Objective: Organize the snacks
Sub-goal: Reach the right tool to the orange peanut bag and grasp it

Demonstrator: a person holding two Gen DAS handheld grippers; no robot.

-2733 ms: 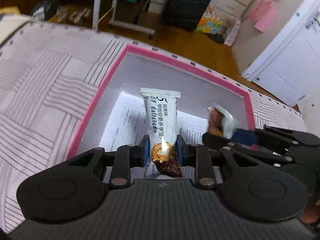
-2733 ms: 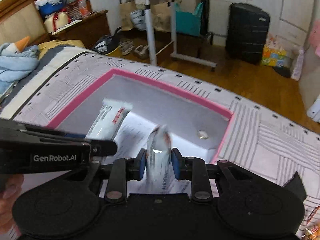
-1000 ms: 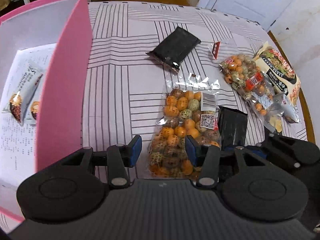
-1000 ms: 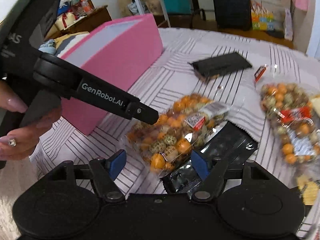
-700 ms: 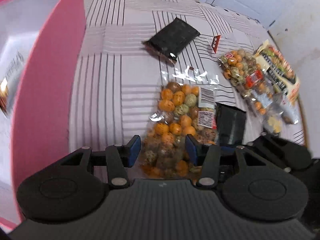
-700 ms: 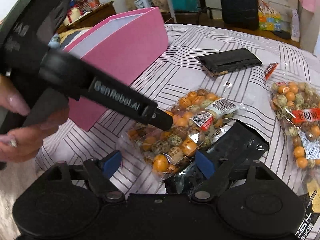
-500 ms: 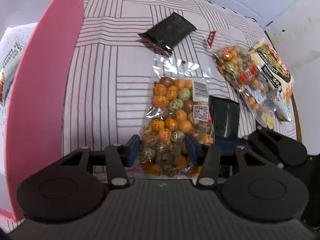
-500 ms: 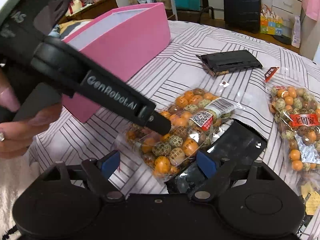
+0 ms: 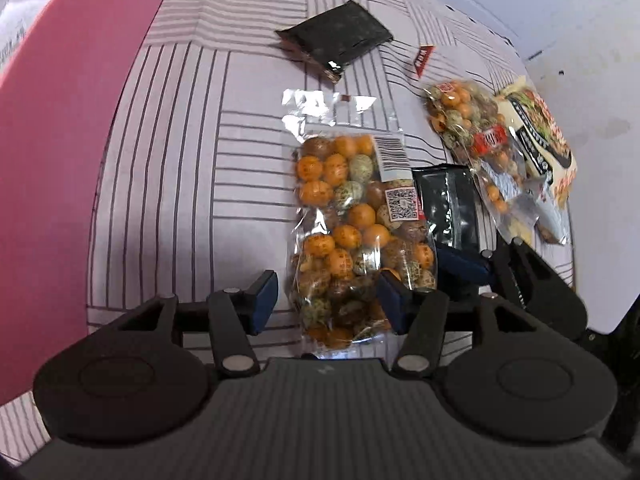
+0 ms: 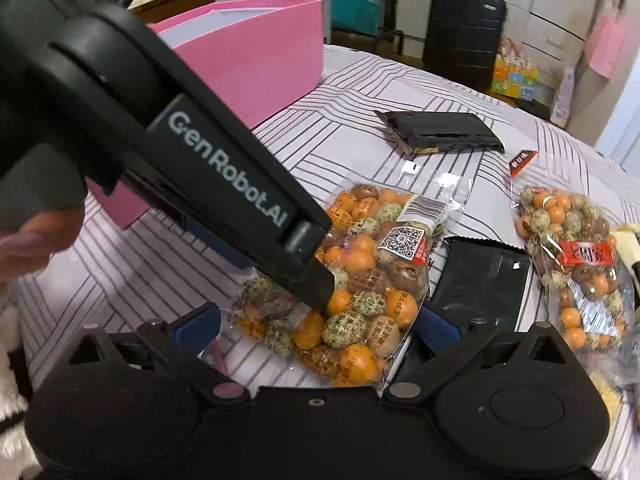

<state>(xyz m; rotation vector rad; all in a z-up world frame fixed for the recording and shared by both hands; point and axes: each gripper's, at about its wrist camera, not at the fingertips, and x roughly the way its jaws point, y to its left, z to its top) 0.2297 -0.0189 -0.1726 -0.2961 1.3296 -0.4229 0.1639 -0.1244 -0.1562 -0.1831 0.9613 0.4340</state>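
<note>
A clear bag of orange and green coated balls [image 9: 352, 216] [image 10: 360, 280] lies flat on the striped tablecloth. My left gripper [image 9: 326, 300] hangs just over its near end, jaws opening, with the bag between the blue pads and not squeezed. My right gripper [image 10: 316, 328] straddles the same bag from the other side, jaws spreading very wide and not pressing on it. The left gripper's black body [image 10: 224, 184] crosses the right wrist view and hides part of the bag. The pink box [image 9: 60, 160] [image 10: 248, 68] stands to the left.
A black packet [image 9: 448, 204] [image 10: 484, 284] lies against the bag's right side, and another black packet [image 9: 336, 40] [image 10: 444, 132] lies farther back. A second ball bag [image 9: 476, 136] [image 10: 572, 248] and a yellow packet [image 9: 540, 132] sit near the table's right edge. A person's hand [image 10: 36, 236] holds the left gripper.
Both grippers have left the pink box and the snacks they held there. Over the last second they sank toward the ball bag, and both pairs of jaws spread wider, the right one most.
</note>
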